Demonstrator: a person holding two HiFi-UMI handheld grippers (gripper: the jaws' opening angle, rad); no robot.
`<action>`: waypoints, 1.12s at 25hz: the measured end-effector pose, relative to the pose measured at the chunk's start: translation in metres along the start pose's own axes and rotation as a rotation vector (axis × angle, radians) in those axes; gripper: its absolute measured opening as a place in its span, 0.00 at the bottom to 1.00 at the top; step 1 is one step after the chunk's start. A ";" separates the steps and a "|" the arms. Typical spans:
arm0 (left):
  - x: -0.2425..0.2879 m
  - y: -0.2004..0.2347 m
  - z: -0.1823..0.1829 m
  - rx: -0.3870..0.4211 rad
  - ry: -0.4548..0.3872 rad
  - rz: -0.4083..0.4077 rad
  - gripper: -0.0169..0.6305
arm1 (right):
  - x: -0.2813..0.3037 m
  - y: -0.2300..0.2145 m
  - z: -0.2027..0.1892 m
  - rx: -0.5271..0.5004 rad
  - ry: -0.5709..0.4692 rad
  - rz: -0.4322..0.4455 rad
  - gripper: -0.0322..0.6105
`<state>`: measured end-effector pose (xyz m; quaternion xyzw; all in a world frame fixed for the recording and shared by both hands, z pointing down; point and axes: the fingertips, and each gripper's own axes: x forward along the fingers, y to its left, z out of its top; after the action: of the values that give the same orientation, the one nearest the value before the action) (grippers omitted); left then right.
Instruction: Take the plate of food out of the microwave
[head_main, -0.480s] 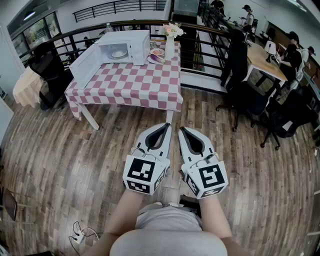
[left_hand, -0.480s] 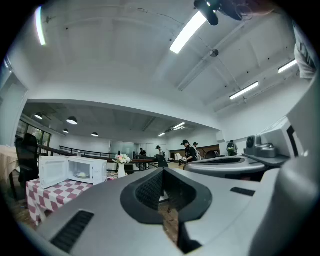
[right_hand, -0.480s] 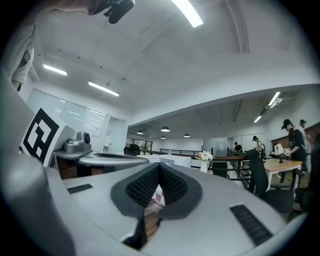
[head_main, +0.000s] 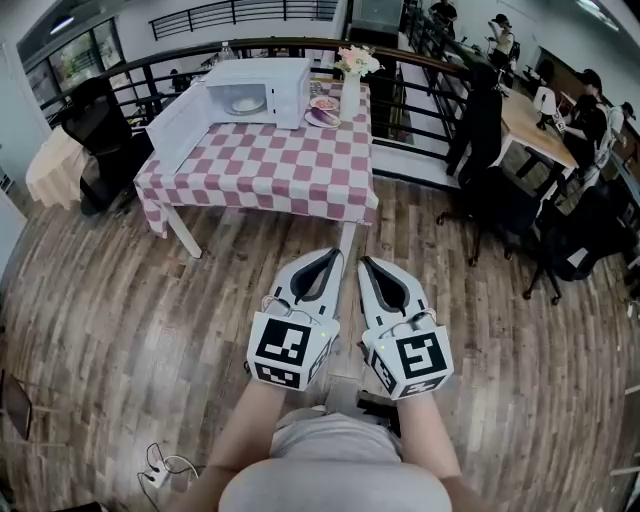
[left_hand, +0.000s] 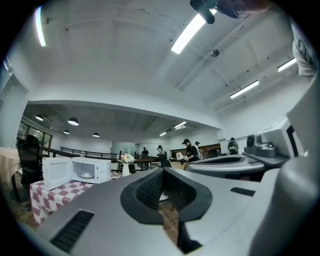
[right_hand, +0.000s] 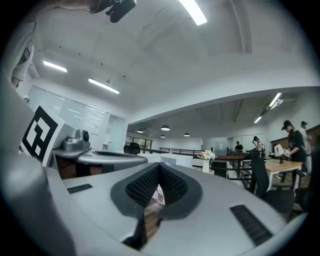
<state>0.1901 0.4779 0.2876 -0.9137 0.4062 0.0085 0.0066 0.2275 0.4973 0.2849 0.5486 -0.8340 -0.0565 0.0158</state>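
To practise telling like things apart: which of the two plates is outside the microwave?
The plate beside the vase on the table; the other plate sits inside the open microwave.

The white microwave (left_hand: 75, 170) stands door open on the checked tabletop (left_hand: 47, 196), a plate (left_hand: 87, 175) inside it and a flower vase (left_hand: 125, 165) just right of it. Further right of the microwave, the left hand-held gripper (left_hand: 162, 172) has its jaws together, empty.
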 end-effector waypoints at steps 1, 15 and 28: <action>0.000 0.003 -0.002 -0.001 0.003 0.003 0.03 | 0.003 0.001 -0.001 -0.001 -0.001 0.003 0.09; 0.026 0.072 -0.018 -0.001 0.025 0.100 0.03 | 0.081 0.001 -0.016 0.018 0.013 0.044 0.09; 0.101 0.164 -0.031 -0.054 0.067 0.158 0.03 | 0.203 -0.026 -0.035 0.039 0.047 0.143 0.09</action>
<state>0.1363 0.2922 0.3156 -0.8785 0.4766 -0.0106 -0.0320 0.1737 0.2978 0.3095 0.4892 -0.8713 -0.0262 0.0285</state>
